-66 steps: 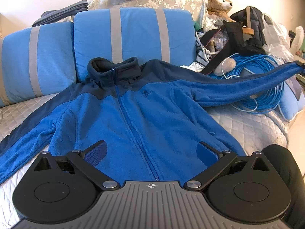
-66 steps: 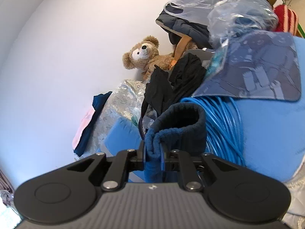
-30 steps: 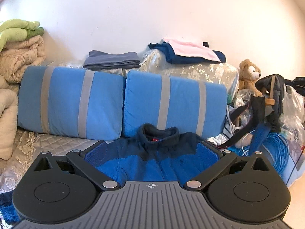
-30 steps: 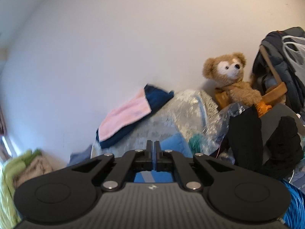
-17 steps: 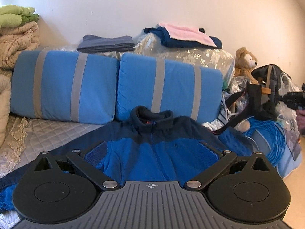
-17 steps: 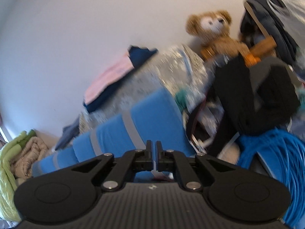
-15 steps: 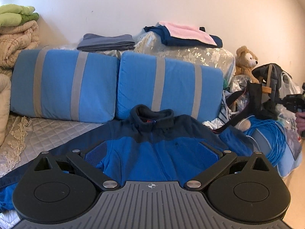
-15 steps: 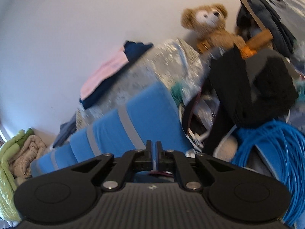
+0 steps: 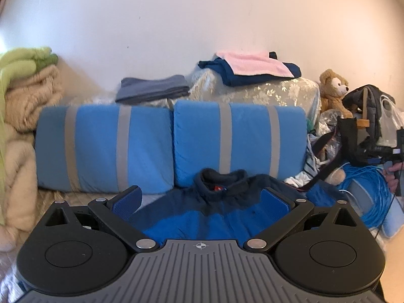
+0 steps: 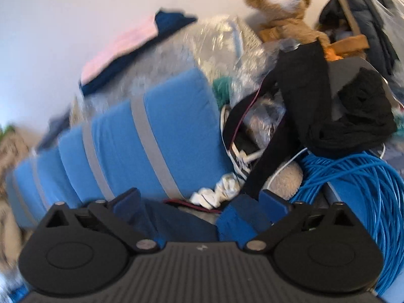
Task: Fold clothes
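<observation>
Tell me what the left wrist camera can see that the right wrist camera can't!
Only the left wrist view shows the blue fleece jacket's collar, the beige blankets and the right gripper itself from outside. Only the right wrist view shows white crumpled cloth. Both share the striped blue cushions, teddy bear, blue cable coil and pink towel.
</observation>
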A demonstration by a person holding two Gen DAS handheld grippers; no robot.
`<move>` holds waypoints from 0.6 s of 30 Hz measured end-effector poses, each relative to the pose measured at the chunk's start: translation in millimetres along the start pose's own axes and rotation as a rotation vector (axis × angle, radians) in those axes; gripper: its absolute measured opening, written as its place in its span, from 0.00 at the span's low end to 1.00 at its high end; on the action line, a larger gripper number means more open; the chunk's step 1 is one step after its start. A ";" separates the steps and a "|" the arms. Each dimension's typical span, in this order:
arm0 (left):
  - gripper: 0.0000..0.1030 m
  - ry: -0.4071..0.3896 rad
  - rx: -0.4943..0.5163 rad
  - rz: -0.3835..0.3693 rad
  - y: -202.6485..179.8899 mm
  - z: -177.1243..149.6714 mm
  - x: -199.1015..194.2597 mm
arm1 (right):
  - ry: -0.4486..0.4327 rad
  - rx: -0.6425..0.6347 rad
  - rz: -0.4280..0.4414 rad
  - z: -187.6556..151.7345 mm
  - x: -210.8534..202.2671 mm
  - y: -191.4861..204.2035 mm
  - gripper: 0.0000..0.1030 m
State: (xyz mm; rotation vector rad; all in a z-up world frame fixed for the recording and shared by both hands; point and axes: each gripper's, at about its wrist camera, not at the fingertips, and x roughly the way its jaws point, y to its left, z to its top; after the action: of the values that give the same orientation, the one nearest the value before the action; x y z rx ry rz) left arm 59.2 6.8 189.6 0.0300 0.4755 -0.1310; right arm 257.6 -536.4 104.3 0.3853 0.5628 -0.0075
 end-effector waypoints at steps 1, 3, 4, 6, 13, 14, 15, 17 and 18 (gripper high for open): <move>0.99 -0.001 0.003 0.004 -0.4 1.8 0.0 | 0.016 -0.017 -0.006 -1.4 8.5 4.4 1.00; 0.99 0.001 0.002 0.002 -1.1 1.8 2.7 | 0.044 -0.045 -0.020 -4.8 25.8 13.3 1.00; 0.99 0.005 -0.002 -0.006 -1.4 -0.4 5.5 | 0.051 -0.060 -0.030 -7.1 34.7 17.9 1.00; 0.99 0.015 -0.007 -0.025 -4.5 -6.2 11.6 | 0.063 -0.105 -0.047 -14.5 52.0 25.9 1.00; 0.99 0.070 -0.016 -0.046 -5.4 -23.8 39.5 | 0.110 -0.336 -0.153 -61.9 122.5 48.3 1.00; 0.99 0.075 -0.018 -0.047 -5.3 -25.8 43.3 | 0.115 -0.369 -0.172 -69.2 132.4 49.8 0.99; 0.99 0.080 -0.021 -0.048 -5.3 -27.8 47.1 | 0.122 -0.401 -0.195 -76.2 142.4 50.9 0.99; 0.99 0.092 -0.025 -0.051 0.6 -32.5 53.8 | 0.136 -0.463 -0.241 -90.5 162.2 52.3 0.97; 0.99 0.098 -0.026 -0.055 1.6 -35.0 57.4 | 0.143 -0.486 -0.261 -97.3 171.4 51.8 0.96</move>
State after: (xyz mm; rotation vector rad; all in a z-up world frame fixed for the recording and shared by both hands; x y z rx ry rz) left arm 94.1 3.7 132.2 -0.0024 0.5762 -0.1777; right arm 358.2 -436.8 -42.3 -0.1640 0.7300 -0.0934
